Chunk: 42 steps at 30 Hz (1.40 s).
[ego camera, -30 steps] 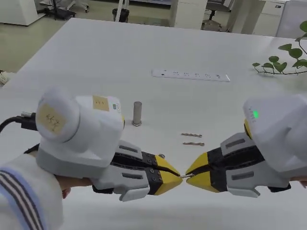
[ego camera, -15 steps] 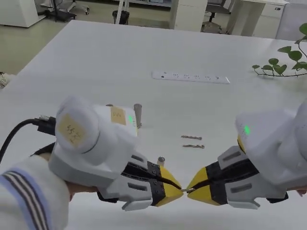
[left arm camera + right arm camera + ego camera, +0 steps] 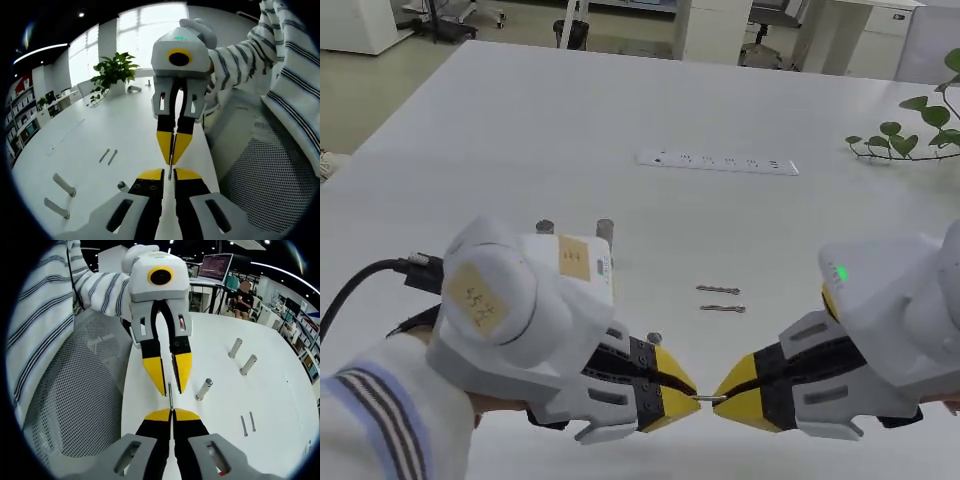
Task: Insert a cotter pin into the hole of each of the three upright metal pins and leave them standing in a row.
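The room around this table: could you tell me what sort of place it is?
Likely an office or lab: a power strip on the white table, a potted plant, a lit monitor.

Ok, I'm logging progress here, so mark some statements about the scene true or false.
1. The right gripper has its jaws shut on a thin metal cotter pin. True.
2. The short grey metal pin nearest the right gripper lies toppled. False: it stands upright on the white table.
3. Two spare cotter pins lie side by side on the table. True.
4. The long white power strip lies between the grippers. False: it lies far across the table.
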Available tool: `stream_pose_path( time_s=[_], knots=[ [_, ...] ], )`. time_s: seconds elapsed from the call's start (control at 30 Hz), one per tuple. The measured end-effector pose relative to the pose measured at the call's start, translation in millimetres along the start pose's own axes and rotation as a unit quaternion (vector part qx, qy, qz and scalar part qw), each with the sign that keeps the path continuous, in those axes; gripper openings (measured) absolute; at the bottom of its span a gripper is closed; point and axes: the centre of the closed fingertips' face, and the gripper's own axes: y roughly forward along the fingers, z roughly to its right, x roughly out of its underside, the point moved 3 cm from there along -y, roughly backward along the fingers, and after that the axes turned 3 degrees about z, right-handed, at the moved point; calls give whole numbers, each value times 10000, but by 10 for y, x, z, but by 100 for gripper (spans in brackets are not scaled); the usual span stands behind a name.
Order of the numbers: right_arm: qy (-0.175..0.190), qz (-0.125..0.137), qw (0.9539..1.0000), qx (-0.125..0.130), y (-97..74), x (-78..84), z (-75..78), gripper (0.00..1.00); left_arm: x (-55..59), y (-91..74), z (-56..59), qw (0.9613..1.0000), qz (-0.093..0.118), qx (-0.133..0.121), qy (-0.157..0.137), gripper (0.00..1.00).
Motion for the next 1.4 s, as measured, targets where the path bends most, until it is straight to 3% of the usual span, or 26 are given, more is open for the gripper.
stream_pose_path(
  time_s=[0.1,0.2,0.33,0.57,1.0,1.4],
  knots=[
    [51,-3,10000,52,-1,26,50,0,25,-31,-109,9997,-29,-252,11,17],
    [98,-23,9999,129,5,52,107,0,61,-71,-222,9988,-69,-492,-11,15],
    [246,-79,9992,307,12,106,211,0,107,-120,-381,9964,-82,-836,-112,20],
    [436,-176,9976,505,56,173,370,0,167,-105,-544,9941,-176,-1063,-155,17],
    [467,-178,9972,557,200,171,492,0,287,21,-597,9950,-415,-898,-147,15],
    [439,-136,9979,454,285,131,545,0,296,29,-610,9957,-367,-809,-257,6]
  ],
)
